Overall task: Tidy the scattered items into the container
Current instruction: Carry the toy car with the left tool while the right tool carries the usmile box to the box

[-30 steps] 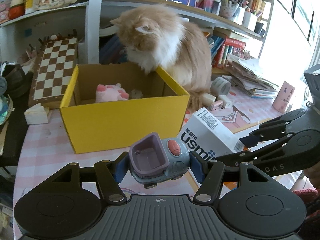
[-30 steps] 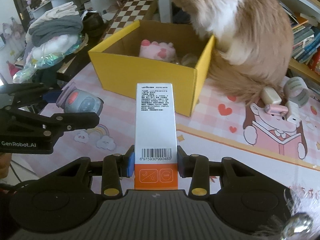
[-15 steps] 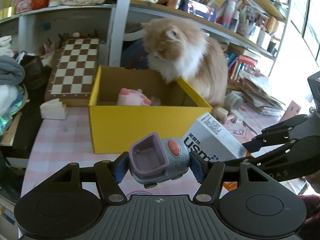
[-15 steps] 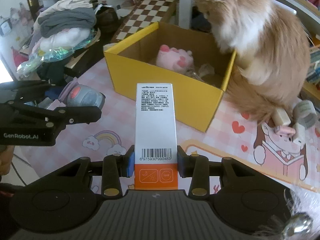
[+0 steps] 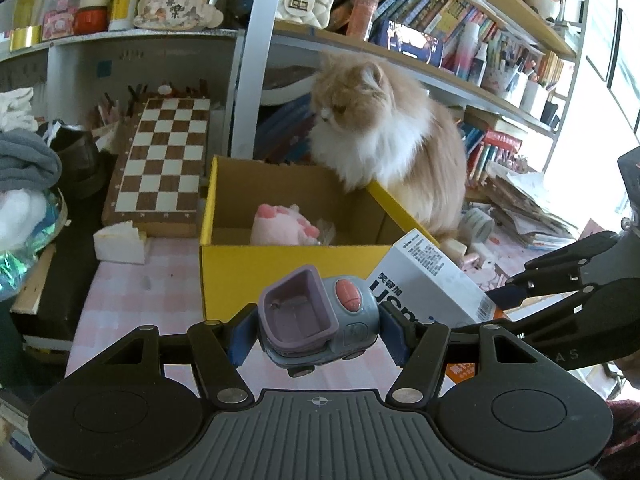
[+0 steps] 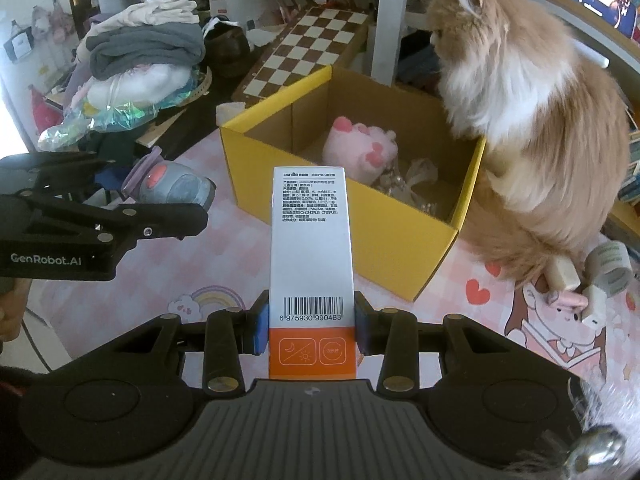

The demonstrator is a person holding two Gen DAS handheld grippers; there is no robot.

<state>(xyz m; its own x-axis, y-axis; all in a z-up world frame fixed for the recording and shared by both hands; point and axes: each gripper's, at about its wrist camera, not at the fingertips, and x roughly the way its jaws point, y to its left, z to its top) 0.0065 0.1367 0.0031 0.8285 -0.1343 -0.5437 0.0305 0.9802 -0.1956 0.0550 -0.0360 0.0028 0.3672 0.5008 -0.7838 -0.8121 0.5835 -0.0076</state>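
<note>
The yellow box [image 6: 400, 240] sits open on the table [image 6: 132, 292] and already holds a pink plush [image 6: 360, 152] and some clear crinkled wrapping beside it. Two more items are in hand, not yet in: the left gripper [image 5: 316, 330] has its jaws clenched on a grey toy car [image 5: 320, 320], and the right gripper [image 6: 311, 326] has its jaws clenched on the orange end of a white carton [image 6: 311, 240]. On the table beyond the box's right side, by the cat [image 6: 532, 120], a tape roll [image 6: 610, 266] and a few small pieces [image 6: 564, 300] lie loose, so by my reading the job is partway through, with at least these and the two held things left to go in.

Both grippers hover above the table in front of the box, short of its near wall. The left one is level, the car's open back facing the camera, aimed at the box's front. The right one holds the carton pointing forward and up toward the opening. The cat leans at the far corner, head over the rim, which could get in the way of a drop.
</note>
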